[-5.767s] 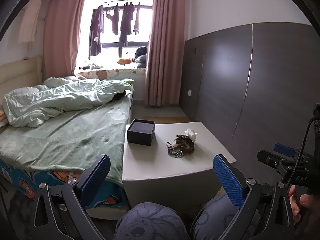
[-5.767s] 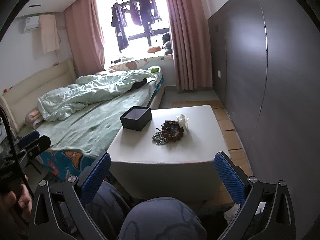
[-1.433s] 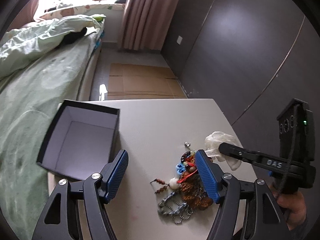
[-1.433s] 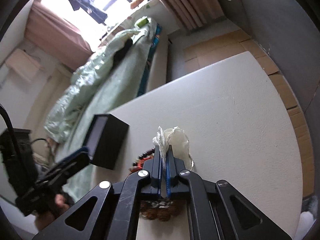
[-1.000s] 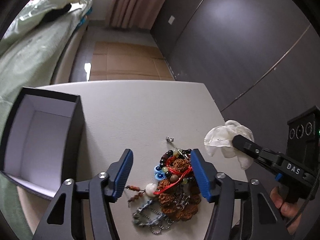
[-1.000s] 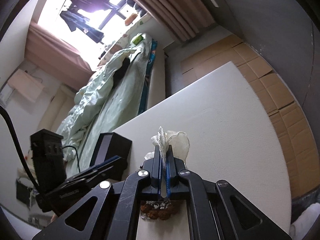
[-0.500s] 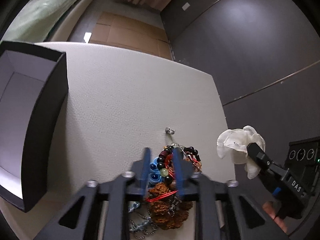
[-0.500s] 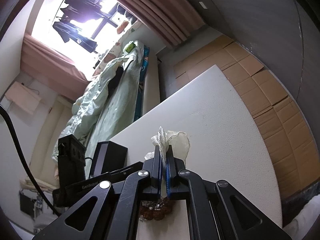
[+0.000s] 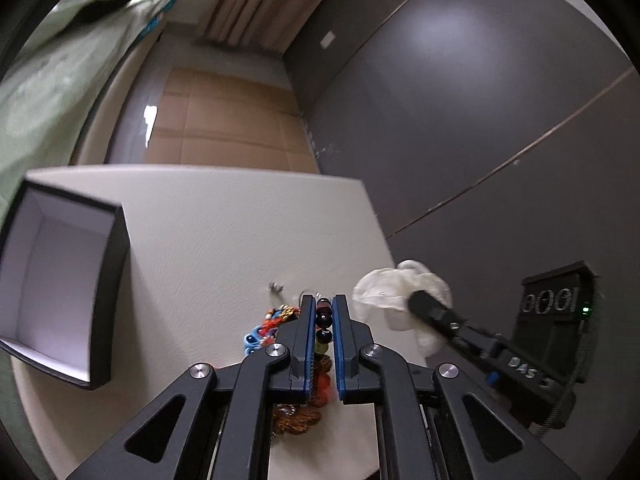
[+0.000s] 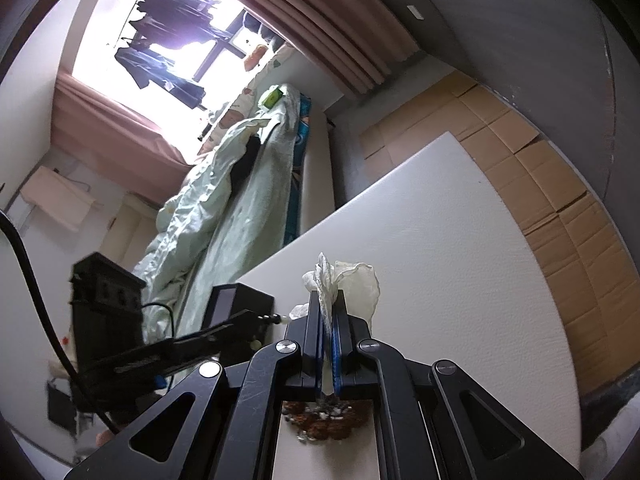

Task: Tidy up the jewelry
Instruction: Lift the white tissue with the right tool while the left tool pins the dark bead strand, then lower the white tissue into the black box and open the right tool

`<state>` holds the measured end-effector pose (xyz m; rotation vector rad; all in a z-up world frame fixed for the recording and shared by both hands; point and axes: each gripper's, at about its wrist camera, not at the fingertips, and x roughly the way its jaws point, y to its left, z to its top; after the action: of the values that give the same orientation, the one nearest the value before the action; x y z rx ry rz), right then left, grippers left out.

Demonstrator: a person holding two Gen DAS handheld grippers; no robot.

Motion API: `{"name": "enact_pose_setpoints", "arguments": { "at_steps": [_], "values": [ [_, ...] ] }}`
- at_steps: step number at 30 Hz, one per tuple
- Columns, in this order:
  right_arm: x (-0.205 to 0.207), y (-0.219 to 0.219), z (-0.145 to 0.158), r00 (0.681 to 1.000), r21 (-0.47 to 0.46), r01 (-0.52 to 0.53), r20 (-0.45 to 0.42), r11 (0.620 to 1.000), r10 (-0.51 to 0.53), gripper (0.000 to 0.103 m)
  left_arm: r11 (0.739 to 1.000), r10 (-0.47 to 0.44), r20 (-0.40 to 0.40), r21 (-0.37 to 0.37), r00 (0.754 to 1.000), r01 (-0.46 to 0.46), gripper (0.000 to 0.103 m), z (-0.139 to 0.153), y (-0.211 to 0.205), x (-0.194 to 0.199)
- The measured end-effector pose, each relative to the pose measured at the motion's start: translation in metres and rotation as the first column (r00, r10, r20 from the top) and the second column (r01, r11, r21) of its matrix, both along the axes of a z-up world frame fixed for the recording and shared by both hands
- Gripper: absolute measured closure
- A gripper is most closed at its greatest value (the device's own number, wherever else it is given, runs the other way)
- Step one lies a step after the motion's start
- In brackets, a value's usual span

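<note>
My left gripper [image 9: 323, 304] is shut on a dark beaded bracelet [image 9: 323, 322], just above the tangled jewelry pile [image 9: 298, 408] on the white table [image 9: 224, 232]. A small ring [image 9: 276, 287] lies on the table ahead of the pile. An open black box [image 9: 60, 280] with a pale inside sits at the left; it also shows in the right wrist view [image 10: 236, 304]. My right gripper [image 10: 329, 300] is shut on a crumpled white tissue [image 10: 352, 280], held above the table to the right of the pile; the tissue also shows in the left wrist view [image 9: 394, 292]. The left gripper also shows in the right wrist view [image 10: 276, 318].
A bed with a green quilt [image 10: 224, 208] runs along the table's left side. A dark wall panel [image 9: 480, 120] stands to the right. Cardboard sheets [image 9: 224, 120] cover the floor beyond the table's far edge.
My left gripper has closed on the dark beaded bracelet and tilted up a little. My right gripper still holds the tissue and has lifted it slightly.
</note>
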<state>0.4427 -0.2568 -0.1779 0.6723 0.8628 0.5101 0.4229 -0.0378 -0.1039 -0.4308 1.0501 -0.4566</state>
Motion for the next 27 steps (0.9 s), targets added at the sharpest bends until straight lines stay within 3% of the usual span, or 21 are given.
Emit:
{"name": "enact_pose_setpoints", "arguments": {
  "at_steps": [9,15,22,27],
  "values": [
    [-0.003,0.017,0.012,0.999,0.059,-0.019,0.049,0.998,0.017,0.098,0.999,0.029,0.102,0.038,0.994,-0.033,0.095,0.049,0.022,-0.02],
    [-0.005,0.039,0.021,0.996,0.088,-0.05,0.084,0.995,0.043,0.098,0.993,0.079,0.147,0.078,0.986,-0.092,0.095,0.067,0.049,-0.029],
    [-0.004,0.07,0.027,0.991,0.098,-0.088,0.108,0.991,0.077,0.098,0.976,0.156,0.161,0.123,0.974,-0.177,0.095,0.066,0.092,-0.025],
    [-0.002,0.096,0.03,0.987,0.089,-0.121,0.115,0.989,0.11,0.098,0.968,0.19,0.128,0.14,0.973,-0.207,0.095,0.047,0.117,-0.015]
  ]
}}
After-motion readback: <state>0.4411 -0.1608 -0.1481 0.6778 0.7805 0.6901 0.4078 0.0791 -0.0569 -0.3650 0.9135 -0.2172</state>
